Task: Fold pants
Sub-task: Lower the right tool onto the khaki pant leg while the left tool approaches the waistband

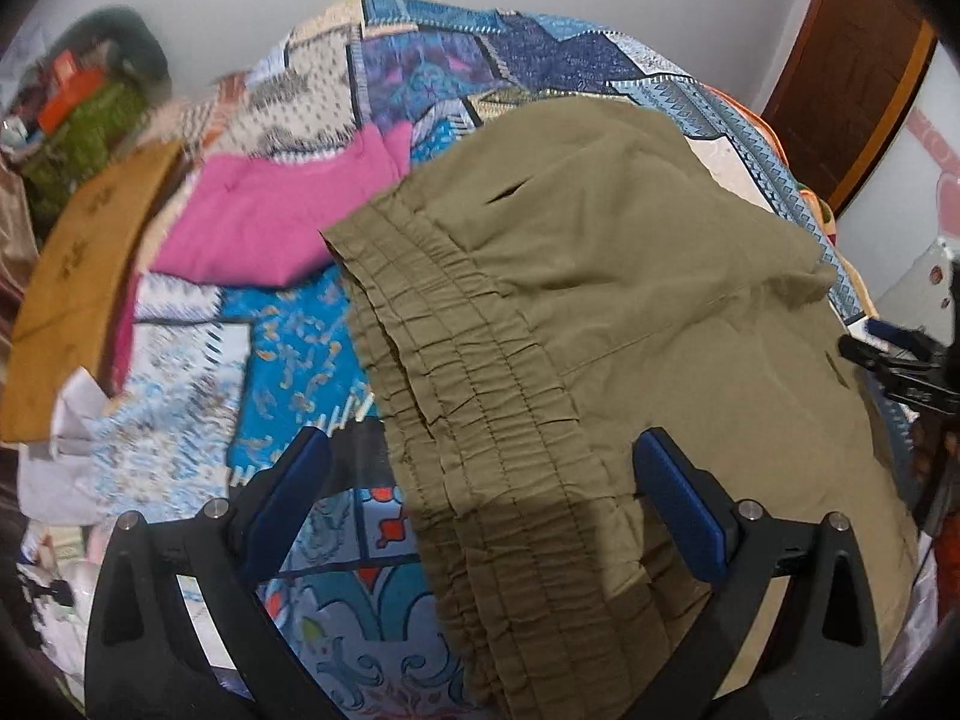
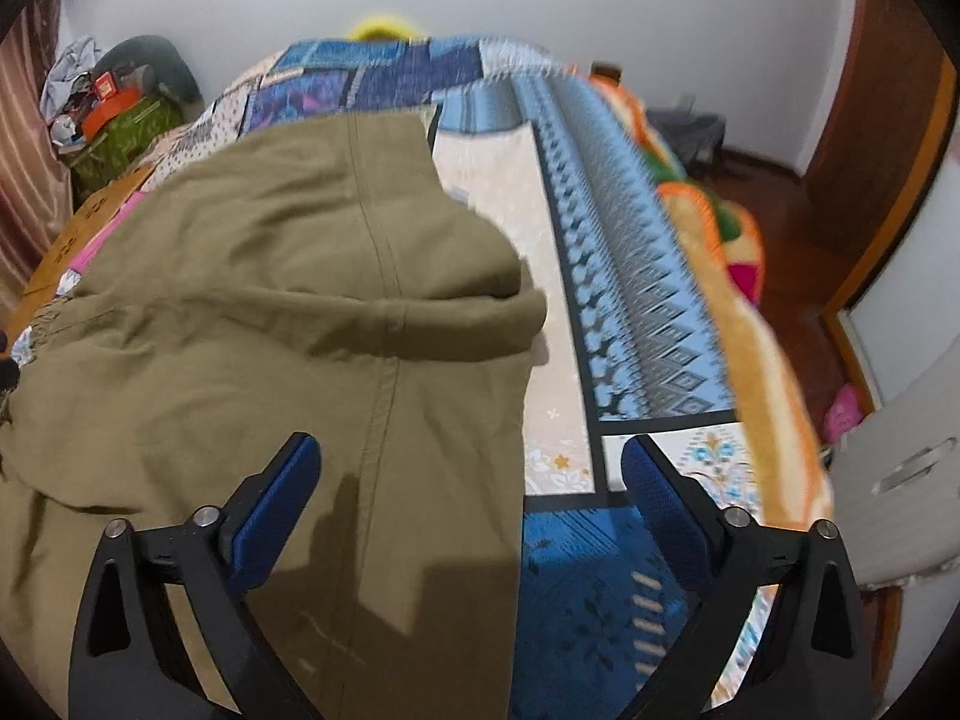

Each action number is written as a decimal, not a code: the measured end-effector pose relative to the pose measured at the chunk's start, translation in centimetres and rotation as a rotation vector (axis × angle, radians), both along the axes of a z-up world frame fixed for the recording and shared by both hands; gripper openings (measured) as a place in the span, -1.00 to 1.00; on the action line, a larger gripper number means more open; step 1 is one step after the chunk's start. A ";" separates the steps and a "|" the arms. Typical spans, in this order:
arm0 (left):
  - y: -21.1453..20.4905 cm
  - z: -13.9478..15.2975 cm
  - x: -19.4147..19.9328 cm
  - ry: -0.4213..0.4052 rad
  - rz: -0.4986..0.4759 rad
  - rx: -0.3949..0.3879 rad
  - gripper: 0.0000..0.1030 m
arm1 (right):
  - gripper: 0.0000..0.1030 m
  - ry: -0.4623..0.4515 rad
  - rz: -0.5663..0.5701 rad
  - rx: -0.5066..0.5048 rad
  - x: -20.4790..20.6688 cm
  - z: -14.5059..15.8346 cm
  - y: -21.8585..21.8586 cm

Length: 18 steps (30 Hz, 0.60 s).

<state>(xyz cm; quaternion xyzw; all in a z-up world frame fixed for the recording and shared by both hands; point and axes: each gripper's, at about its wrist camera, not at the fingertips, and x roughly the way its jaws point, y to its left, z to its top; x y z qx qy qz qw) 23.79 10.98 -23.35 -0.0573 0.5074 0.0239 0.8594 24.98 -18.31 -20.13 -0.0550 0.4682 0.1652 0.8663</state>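
Observation:
Olive-green pants [image 1: 600,312] lie on a patterned blue bedspread [image 1: 432,60]. Their gathered elastic waistband [image 1: 480,420] runs toward me in the left wrist view. My left gripper [image 1: 483,450] is open and empty, its jaws standing to either side of the waistband just above it. In the right wrist view the pants [image 2: 252,324] are folded over, with a rolled fold edge across the middle. My right gripper [image 2: 468,456] is open and empty above the pants' right edge. The right gripper also shows at the right edge of the left wrist view [image 1: 900,366].
A pink garment [image 1: 270,222] and a mustard-brown cloth [image 1: 84,276] lie on the bed to the left. Clutter is piled by the wall at far left [image 2: 114,114]. An orange blanket [image 2: 738,276] hangs off the bed's right side. A wooden door [image 2: 882,138] stands at right.

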 end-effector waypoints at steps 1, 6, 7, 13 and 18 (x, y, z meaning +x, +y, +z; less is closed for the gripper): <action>0.1 -0.1 0.1 0.004 0.001 -0.007 1.00 | 0.69 0.022 0.007 0.007 0.4 -0.4 -0.1; 0.2 -1.0 0.7 0.035 -0.013 -0.039 0.61 | 0.41 0.093 0.032 0.039 2.0 -2.0 -0.1; 0.2 -1.1 0.7 0.030 -0.013 -0.041 0.60 | 0.34 0.082 0.041 0.038 1.8 -2.0 -0.1; 0.0 -1.1 1.2 0.011 -0.015 -0.008 0.43 | -0.56 0.046 0.073 -0.008 0.6 -1.8 0.4; 0.3 -0.9 1.2 0.013 -0.004 0.047 0.41 | -0.86 0.020 0.085 -0.066 0.4 -1.9 0.8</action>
